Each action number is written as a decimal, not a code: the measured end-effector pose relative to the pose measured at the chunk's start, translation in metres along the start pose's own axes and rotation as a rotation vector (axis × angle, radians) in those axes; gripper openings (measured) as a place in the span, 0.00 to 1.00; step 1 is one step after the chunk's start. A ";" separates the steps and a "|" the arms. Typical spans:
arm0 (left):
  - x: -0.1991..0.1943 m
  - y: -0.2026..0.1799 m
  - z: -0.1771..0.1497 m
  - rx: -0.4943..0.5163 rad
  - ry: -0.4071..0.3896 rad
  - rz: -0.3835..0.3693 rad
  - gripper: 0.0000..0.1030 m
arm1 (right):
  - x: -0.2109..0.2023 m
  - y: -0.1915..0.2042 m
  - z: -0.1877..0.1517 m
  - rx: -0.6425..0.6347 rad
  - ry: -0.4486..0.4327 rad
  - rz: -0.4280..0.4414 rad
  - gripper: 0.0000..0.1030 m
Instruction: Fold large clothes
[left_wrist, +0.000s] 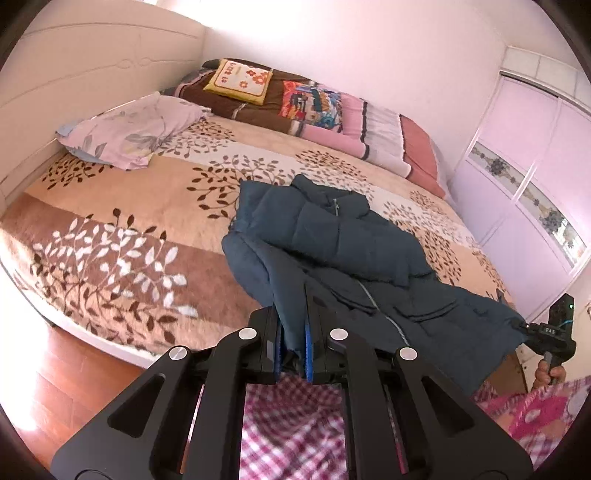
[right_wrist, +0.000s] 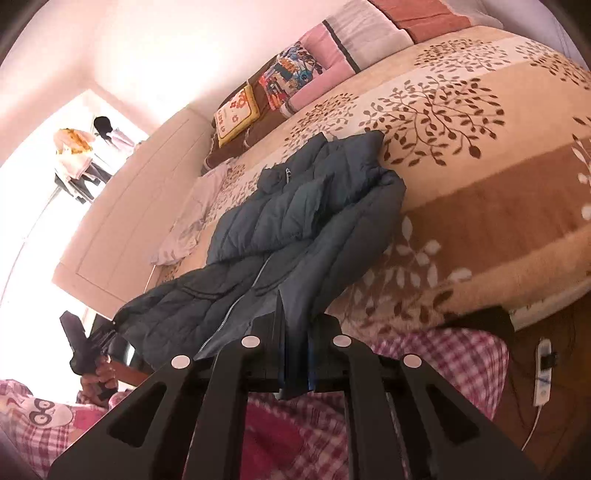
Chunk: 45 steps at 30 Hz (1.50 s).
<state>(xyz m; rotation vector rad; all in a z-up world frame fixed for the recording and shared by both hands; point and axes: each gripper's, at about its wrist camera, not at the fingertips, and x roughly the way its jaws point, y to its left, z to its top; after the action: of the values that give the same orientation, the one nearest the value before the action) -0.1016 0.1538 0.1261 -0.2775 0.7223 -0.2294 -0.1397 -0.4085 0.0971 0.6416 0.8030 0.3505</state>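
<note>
The dark blue padded jacket (left_wrist: 343, 236) lies collar-first across the leaf-patterned bed (left_wrist: 122, 206), its upper part resting on the blanket near the foot edge and its hem lifted off that edge. The left gripper (left_wrist: 293, 347) is clamped tight on one hem corner, and the right gripper (right_wrist: 293, 354) pinches the other (zip running between them). Both sleeves lie folded over the jacket's chest.

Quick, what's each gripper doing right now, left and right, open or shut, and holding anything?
Left gripper: shut on the hem of the blue puffer jacket.
Right gripper: shut on the same jacket's hem, at its other corner.
</note>
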 end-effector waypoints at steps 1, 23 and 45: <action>-0.004 0.000 -0.004 0.005 0.000 -0.003 0.09 | -0.002 0.001 -0.004 0.009 -0.002 0.004 0.09; 0.055 -0.024 0.122 0.046 -0.086 0.041 0.09 | 0.051 0.045 0.153 -0.131 -0.070 -0.073 0.09; 0.336 0.000 0.254 -0.002 0.083 0.294 0.09 | 0.308 -0.030 0.341 0.025 0.048 -0.326 0.09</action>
<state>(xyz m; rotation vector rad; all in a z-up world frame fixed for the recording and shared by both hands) 0.3150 0.0956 0.1010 -0.1612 0.8352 0.0398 0.3211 -0.4065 0.0852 0.5159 0.9421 0.0594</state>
